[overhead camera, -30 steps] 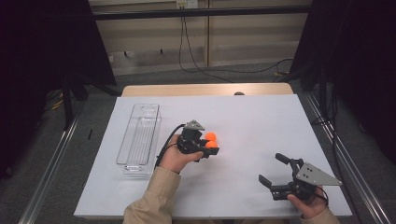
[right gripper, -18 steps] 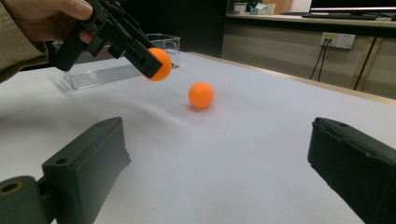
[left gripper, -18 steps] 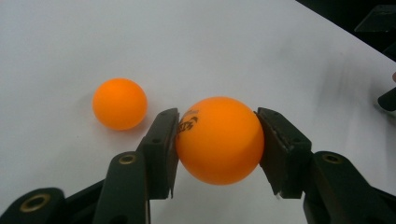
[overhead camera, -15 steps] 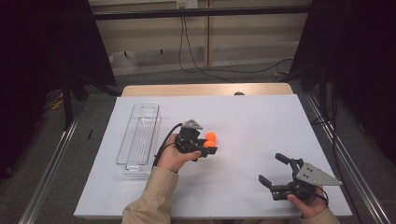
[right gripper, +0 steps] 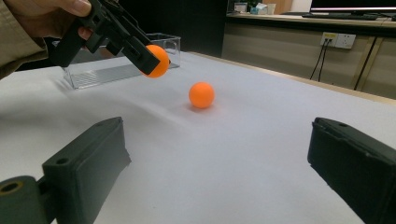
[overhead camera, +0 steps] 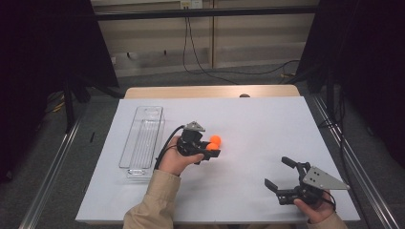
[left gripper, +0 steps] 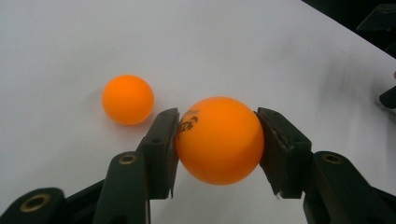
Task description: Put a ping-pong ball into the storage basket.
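The left gripper (left gripper: 217, 135) has its two jaws pressed on an orange ball (left gripper: 218, 140) and holds it above the white table (overhead camera: 267, 124), as the right gripper view shows. The ball carries a small dark print near the left jaw, too small to read. A second orange ball (left gripper: 128, 99) lies on the table just beside it, so there are two balls. The right gripper (overhead camera: 282, 174) rests near the table's front right, jaws wide apart and empty. One clear plastic tray (overhead camera: 142, 138) stands at the left.
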### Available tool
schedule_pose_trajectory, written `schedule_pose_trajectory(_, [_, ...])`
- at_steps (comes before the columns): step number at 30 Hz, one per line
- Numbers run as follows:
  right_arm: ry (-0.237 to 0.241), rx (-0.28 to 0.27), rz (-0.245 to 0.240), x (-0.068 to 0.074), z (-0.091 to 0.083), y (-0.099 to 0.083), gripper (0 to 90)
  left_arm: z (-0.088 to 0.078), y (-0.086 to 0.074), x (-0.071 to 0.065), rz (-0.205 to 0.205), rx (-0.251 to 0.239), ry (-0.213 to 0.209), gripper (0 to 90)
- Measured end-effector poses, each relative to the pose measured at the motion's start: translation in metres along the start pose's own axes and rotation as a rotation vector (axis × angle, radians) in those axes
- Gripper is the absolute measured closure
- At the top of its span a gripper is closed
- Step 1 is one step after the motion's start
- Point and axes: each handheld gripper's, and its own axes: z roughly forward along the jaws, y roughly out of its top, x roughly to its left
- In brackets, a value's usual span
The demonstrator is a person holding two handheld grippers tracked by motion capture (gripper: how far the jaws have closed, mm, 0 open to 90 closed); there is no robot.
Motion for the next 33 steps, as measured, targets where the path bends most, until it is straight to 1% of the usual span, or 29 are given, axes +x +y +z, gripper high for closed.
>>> schedule_pose_trajectory(5, [0.0,-0.001,0.001,0.0,0.0,0.0,3.8,-0.002,0.0,0.002,-0.001,0.008,-0.004,50.8])
schedule_pose_trajectory(15, [0.0,-0.001,0.001,0.0,0.0,0.0,3.8,-0.006,-0.001,0.004,-0.017,0.001,0.004,50.8])
schedule_pose_trajectory(33, [0.0,-0.002,0.0,0.0,0.0,0.0,3.8,-0.012,-0.001,0.008,-0.023,0.002,0.007,50.8])
